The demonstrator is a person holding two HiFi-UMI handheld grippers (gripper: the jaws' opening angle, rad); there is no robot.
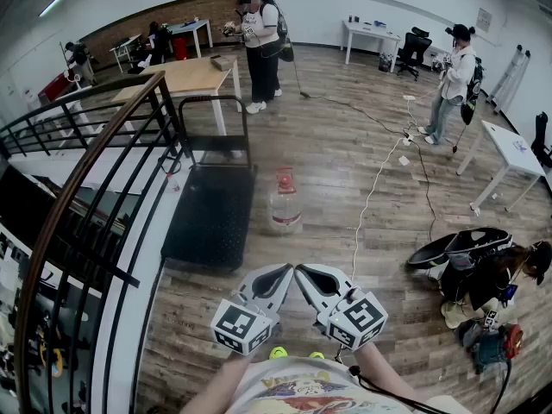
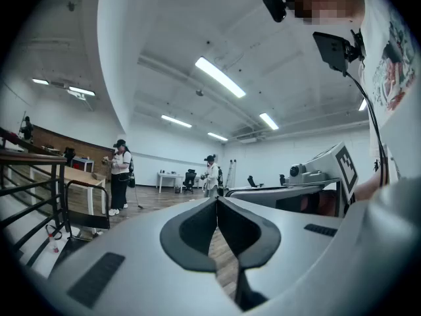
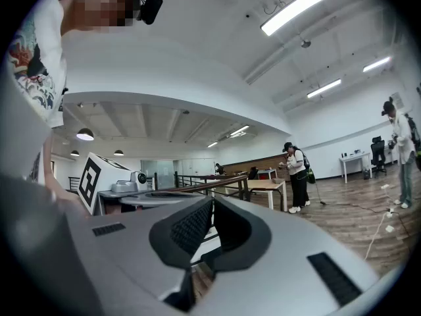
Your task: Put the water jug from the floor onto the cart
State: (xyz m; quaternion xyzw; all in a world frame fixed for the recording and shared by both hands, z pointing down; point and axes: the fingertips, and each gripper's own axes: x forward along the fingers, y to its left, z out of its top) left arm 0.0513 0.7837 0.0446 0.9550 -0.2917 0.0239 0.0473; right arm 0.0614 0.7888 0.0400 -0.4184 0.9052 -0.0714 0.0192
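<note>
The clear water jug (image 1: 284,203) with a red cap stands upright on the wooden floor, just right of the black flat cart (image 1: 211,216) with its upright push handle (image 1: 214,121). Both grippers are held close to my body, well short of the jug. My left gripper (image 1: 285,270) is shut and empty, its tips meeting those of the right gripper (image 1: 302,270), also shut and empty. In the left gripper view the shut left gripper (image 2: 217,199) points level into the room; the right gripper view shows the shut right gripper (image 3: 212,199) likewise. The jug is in neither gripper view.
A black stair railing (image 1: 78,188) runs along the left beside the cart. A white cable (image 1: 369,205) trails over the floor right of the jug. Bags and a seated person (image 1: 483,270) lie at the right. Wooden table (image 1: 191,76) and standing people (image 1: 261,46) are farther back.
</note>
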